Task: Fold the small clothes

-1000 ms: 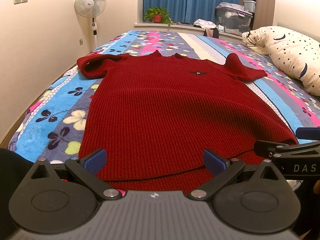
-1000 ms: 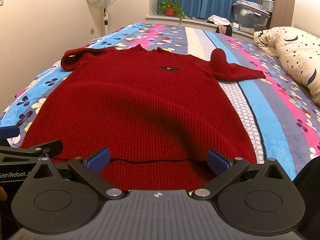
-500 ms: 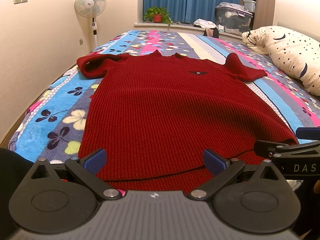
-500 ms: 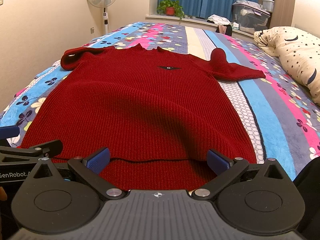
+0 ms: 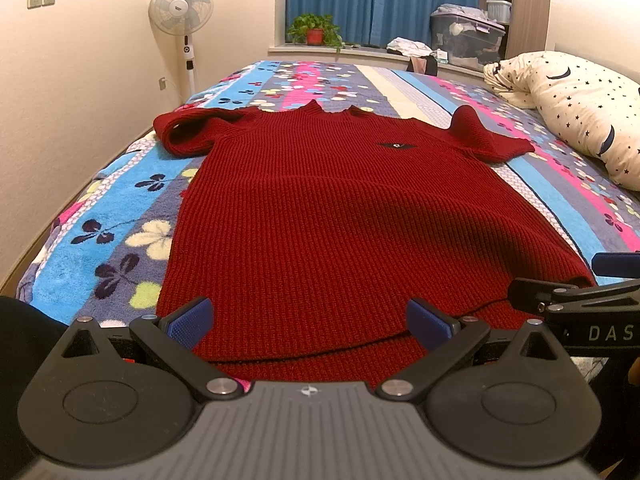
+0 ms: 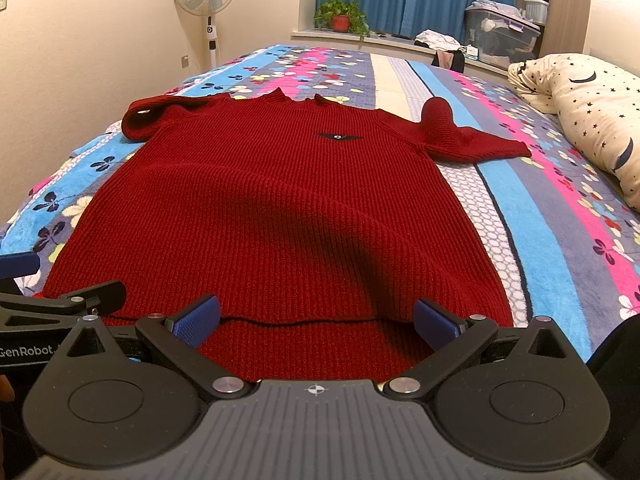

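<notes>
Knitwear first: a dark red short-sleeved sweater (image 5: 340, 216) lies spread flat on the bed (image 5: 120, 216), front side up, collar at the far end and hem nearest the cameras. A small dark emblem (image 5: 394, 145) sits on its chest. The sleeve on the left (image 5: 188, 130) is bunched and folded over near the shoulder; the sleeve on the right (image 5: 488, 138) has a raised hump and lies out over the floral striped bedspread.

The left gripper (image 5: 308, 318) is at the hem toward the sweater's left side, its blue-padded fingers (image 5: 188, 318) spread wide apart with the hem lying between them, clamped on nothing. The right gripper (image 6: 316, 320) is just beside it at the hem's right part, its fingers (image 6: 436, 322) likewise wide apart over the knit. Each gripper shows at the edge of the other's view.

A star-and-moon patterned pillow (image 6: 592, 116) rests at the bed's right side. Beyond the bed stand a pedestal fan (image 5: 181, 20), a potted plant (image 6: 341, 16) on the sill, and blue curtains (image 5: 380, 0).
</notes>
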Tool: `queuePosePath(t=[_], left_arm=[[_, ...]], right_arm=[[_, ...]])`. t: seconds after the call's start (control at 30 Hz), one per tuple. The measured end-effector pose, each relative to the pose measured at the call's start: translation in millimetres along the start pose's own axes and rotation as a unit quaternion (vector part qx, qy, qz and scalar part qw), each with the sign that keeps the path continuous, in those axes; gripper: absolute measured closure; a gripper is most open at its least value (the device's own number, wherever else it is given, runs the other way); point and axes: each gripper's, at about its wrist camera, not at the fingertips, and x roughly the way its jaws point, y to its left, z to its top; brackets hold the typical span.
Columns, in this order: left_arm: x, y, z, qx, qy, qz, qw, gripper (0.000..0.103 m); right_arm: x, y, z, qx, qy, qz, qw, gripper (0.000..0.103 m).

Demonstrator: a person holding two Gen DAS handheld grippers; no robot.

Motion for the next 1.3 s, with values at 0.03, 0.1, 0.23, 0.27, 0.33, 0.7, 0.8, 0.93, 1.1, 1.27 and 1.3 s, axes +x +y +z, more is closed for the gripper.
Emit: queuePosePath(t=[0.03,0.1,0.23,0.27,0.33,0.7,0.8,0.93,1.1,1.27,1.3], left_arm=[[0,0,0,0.000,0.000,0.000,1.0000,0.000],[0,0,0,0.000,0.000,0.000,1.0000,0.000],[0,0,0,0.001,-0.001,-0.001,1.0000,0.000],[0,0,0,0.002,-0.001,-0.003,1.0000,0.000],[0,-1,1,0.004,-0.005,-0.006,1.0000,0.000],[32,40,47,0.070,0.001,-0.081,0.9943,0.074],[51,69,64,0.075,0.016,-0.062,0.9952,0.074],[85,121,80,-0.015,0.094,-0.049,0.9942,0.074],[116,150,74,-0.065,0.176,-0.043,0.9813,0.072],[131,154,56,-0.080,0.237,-0.051,0.9669,0.055],[130,151,53,-0.077,0.242,-0.053,0.9659,0.055]], right_arm=[[0,0,0,0.000,0.001,0.000,1.000,0.001],[0,0,0,-0.001,0.000,0.000,1.000,0.001],[0,2,1,-0.002,-0.003,0.002,1.000,0.002],[0,2,1,-0.003,-0.004,0.003,1.000,0.005],[-1,1,2,-0.001,-0.006,0.006,1.000,0.008],[3,-90,61,0.084,-0.045,-0.011,0.995,0.050],[18,-130,81,0.088,-0.047,-0.041,0.994,0.065],[61,-166,80,0.100,0.027,-0.038,0.994,0.065],[110,-187,57,0.147,0.127,-0.020,0.981,0.061],[122,-191,36,0.154,0.186,-0.009,0.970,0.051],[125,-190,33,0.159,0.196,0.001,0.968,0.051]])
